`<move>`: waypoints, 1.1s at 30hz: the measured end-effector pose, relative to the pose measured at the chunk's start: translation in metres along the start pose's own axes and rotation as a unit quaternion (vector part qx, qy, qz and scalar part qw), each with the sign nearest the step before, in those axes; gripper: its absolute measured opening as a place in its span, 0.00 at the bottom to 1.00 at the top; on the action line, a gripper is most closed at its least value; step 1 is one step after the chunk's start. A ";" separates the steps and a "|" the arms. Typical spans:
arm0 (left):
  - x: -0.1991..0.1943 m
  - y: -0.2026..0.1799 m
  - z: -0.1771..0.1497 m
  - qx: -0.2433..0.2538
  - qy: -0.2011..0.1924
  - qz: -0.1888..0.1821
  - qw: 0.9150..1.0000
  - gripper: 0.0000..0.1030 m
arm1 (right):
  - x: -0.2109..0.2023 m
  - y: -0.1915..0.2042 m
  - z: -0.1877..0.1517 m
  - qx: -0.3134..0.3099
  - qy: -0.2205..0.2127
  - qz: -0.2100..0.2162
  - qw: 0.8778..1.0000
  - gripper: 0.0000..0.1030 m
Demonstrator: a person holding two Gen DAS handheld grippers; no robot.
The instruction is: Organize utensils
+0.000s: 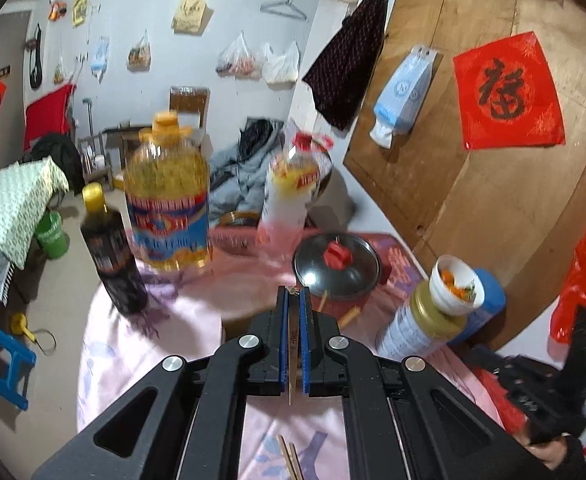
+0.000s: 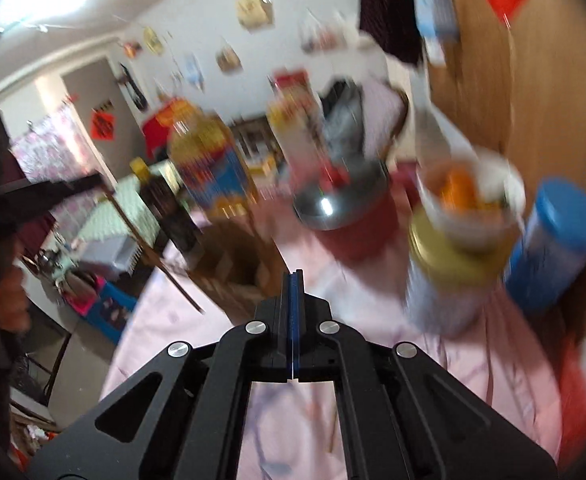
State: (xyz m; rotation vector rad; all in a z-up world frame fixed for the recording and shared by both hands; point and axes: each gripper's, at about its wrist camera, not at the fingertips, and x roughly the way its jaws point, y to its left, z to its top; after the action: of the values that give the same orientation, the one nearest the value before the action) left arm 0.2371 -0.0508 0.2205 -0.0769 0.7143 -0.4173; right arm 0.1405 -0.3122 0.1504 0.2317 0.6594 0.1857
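Note:
My left gripper (image 1: 293, 294) is shut on a thin wooden chopstick (image 1: 293, 356) that runs lengthwise between its blue pads, held above the pink cloth. More chopsticks lie on the cloth: two below the gripper (image 1: 291, 458) and two ends by the pot lid (image 1: 349, 316). In the blurred right wrist view my right gripper (image 2: 294, 278) is shut with nothing between its pads; the left gripper with its chopstick (image 2: 149, 248) shows at the left there. A brown wooden box (image 2: 233, 268) stands ahead of the right gripper.
On the pink table cloth (image 1: 173, 340) stand a dark sauce bottle (image 1: 111, 252), a big oil jug (image 1: 169, 196), a white bottle (image 1: 289, 188), a steel pot lid (image 1: 337, 266), a gold-lidded jar (image 1: 417, 332) bearing a white bowl (image 1: 457, 284), and a blue-lidded can (image 2: 553, 240). Wooden board at right.

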 end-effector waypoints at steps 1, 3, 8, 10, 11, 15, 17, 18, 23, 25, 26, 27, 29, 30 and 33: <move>-0.003 -0.001 0.006 0.001 -0.006 0.002 1.000 0.06 | 0.001 0.008 0.011 -0.017 0.003 0.001 1.000 0.01; -0.008 0.001 0.019 -0.001 -0.018 0.002 1.000 0.06 | 0.018 0.020 0.021 -0.052 0.037 0.004 0.998 0.03; -0.012 0.006 0.028 -0.011 -0.023 -0.006 1.000 0.06 | 0.109 -0.020 -0.019 -0.022 0.166 -0.035 0.985 0.21; -0.010 0.007 0.026 -0.010 -0.019 -0.003 1.000 0.06 | 0.153 -0.053 -0.053 0.019 0.226 -0.050 0.973 0.23; -0.008 0.007 0.025 -0.011 -0.017 -0.001 1.000 0.06 | 0.168 -0.064 -0.067 0.035 0.245 -0.051 0.968 0.23; 0.001 0.013 0.024 -0.022 -0.004 0.001 1.000 0.06 | 0.206 -0.089 -0.091 0.077 0.281 -0.046 0.956 0.23; 0.003 0.014 0.023 -0.024 -0.003 0.003 1.000 0.06 | 0.222 -0.093 -0.093 0.086 0.292 -0.036 0.952 0.23; 0.003 0.014 0.023 -0.024 -0.002 0.003 1.000 0.06 | 0.224 -0.093 -0.094 0.085 0.295 -0.036 0.951 0.23; 0.004 0.011 0.023 -0.024 0.000 0.008 1.000 0.06 | 0.252 -0.093 -0.099 0.079 0.306 -0.036 0.948 0.23; 0.005 0.012 0.023 -0.026 0.000 0.010 1.000 0.06 | 0.267 -0.093 -0.099 0.074 0.313 -0.038 0.946 0.23; 0.005 0.012 0.024 -0.026 -0.001 0.011 1.000 0.06 | 0.272 -0.092 -0.099 0.070 0.318 -0.040 0.945 0.23; 0.005 0.013 0.024 -0.028 -0.001 0.012 1.000 0.06 | 0.277 -0.091 -0.100 0.066 0.322 -0.041 0.943 0.23; 0.006 0.015 0.025 -0.031 0.000 0.016 0.999 0.06 | 0.283 -0.090 -0.102 0.060 0.321 -0.048 0.944 0.20; 0.007 0.016 0.025 -0.033 0.000 0.018 0.999 0.06 | 0.285 -0.089 -0.100 0.055 0.319 -0.052 0.945 0.20; 0.009 0.018 0.025 -0.038 0.002 0.019 0.999 0.06 | 0.289 -0.084 -0.101 0.044 0.326 -0.049 0.943 0.05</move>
State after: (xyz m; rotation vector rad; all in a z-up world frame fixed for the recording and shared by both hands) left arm 0.2660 -0.0395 0.2300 -0.1339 0.7353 -0.3536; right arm 0.3095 -0.3073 -0.1181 0.2212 1.3381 0.1348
